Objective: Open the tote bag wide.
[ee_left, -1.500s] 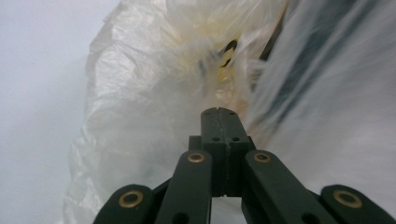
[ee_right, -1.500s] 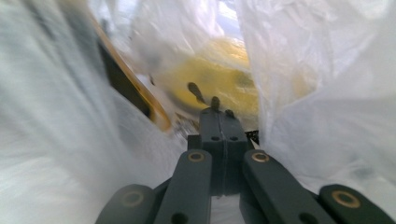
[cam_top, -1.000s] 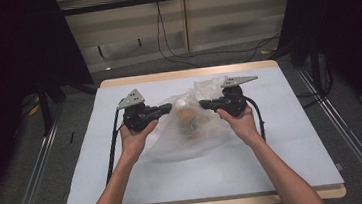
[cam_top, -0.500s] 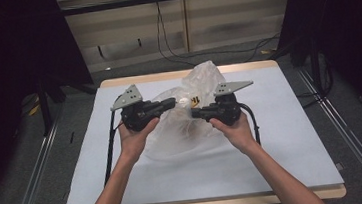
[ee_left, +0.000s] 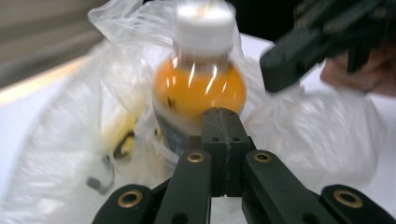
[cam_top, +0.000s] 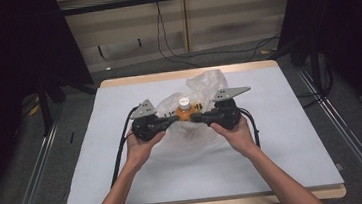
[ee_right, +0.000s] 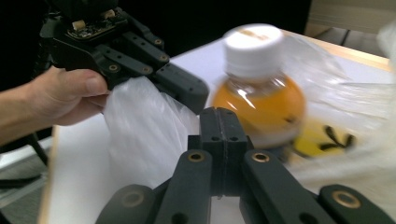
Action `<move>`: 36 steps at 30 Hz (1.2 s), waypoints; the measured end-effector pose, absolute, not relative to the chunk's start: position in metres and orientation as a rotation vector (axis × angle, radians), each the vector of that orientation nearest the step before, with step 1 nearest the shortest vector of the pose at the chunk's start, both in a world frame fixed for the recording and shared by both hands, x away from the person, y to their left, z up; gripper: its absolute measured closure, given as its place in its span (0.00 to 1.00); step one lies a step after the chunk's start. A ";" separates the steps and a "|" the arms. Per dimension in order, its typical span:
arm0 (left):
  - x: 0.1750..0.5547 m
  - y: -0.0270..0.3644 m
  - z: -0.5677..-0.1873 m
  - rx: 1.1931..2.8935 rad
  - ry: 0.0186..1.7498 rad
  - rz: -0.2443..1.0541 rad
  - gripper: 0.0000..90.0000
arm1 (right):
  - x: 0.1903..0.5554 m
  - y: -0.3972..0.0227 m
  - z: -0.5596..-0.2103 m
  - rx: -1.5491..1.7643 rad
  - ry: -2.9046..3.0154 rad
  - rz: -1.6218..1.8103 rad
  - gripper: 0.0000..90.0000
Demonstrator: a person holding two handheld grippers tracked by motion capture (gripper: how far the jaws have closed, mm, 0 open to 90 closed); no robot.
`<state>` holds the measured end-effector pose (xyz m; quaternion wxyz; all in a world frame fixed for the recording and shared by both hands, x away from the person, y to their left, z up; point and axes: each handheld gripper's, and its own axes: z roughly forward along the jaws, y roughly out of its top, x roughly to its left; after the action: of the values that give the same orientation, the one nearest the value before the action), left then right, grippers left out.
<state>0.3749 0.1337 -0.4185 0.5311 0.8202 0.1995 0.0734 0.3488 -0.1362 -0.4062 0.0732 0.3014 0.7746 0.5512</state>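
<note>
The orange bottle (cam_top: 184,109) with white cap stands upright inside a clear plastic bag (cam_top: 202,87), a little beyond the middle of the table (cam_top: 283,137). The left tongs (cam_top: 173,123) come at it from 9 o'clock and the right tongs (cam_top: 194,118) from 3 o'clock; the tips nearly meet just in front of the bottle. Both tongs are closed, and each seems to pinch bag film, but blur hides this. Wide free table lies toward 6 o'clock and both sides; the far edge is near.
</note>
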 end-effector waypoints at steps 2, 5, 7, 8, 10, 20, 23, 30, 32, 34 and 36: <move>0.377 0.134 -0.425 1.975 0.482 0.164 1.00 | 0.352 -0.144 -0.410 0.937 2.312 1.643 1.00; 0.378 0.133 -0.436 2.002 0.508 0.153 1.00 | 0.359 -0.156 -0.419 1.001 2.297 1.612 1.00; 0.380 0.132 -0.442 2.030 0.510 0.150 1.00 | 0.363 -0.161 -0.427 1.035 2.300 1.579 1.00; 0.381 0.132 -0.445 2.037 0.515 0.145 1.00 | 0.365 -0.162 -0.431 1.049 2.307 1.562 1.00; 0.383 0.130 -0.451 2.051 0.534 0.138 1.00 | 0.368 -0.164 -0.439 1.073 2.316 1.546 1.00; 0.393 0.129 -0.477 2.188 0.604 0.123 1.00 | 0.378 -0.155 -0.477 1.099 2.434 1.355 1.00; 0.396 0.133 -0.482 2.245 0.649 0.175 1.00 | 0.379 -0.155 -0.485 1.105 2.469 1.280 1.00; 0.405 0.160 -0.481 2.278 0.704 0.257 1.00 | 0.382 -0.171 -0.487 1.112 2.475 1.129 1.00; 0.408 0.173 -0.481 2.264 0.736 0.243 1.00 | 0.383 -0.183 -0.486 1.151 2.467 1.113 1.00; 0.407 0.184 -0.480 2.272 0.751 0.266 1.00 | 0.382 -0.193 -0.485 1.173 2.466 1.095 1.00; 0.406 0.193 -0.480 2.282 0.744 0.254 1.00 | 0.379 -0.203 -0.484 1.174 2.471 1.079 1.00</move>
<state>0.4062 0.1925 -0.4797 0.3559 0.8836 0.2879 0.0985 0.3789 -0.2027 -0.4842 0.1001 0.3972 0.8360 0.3651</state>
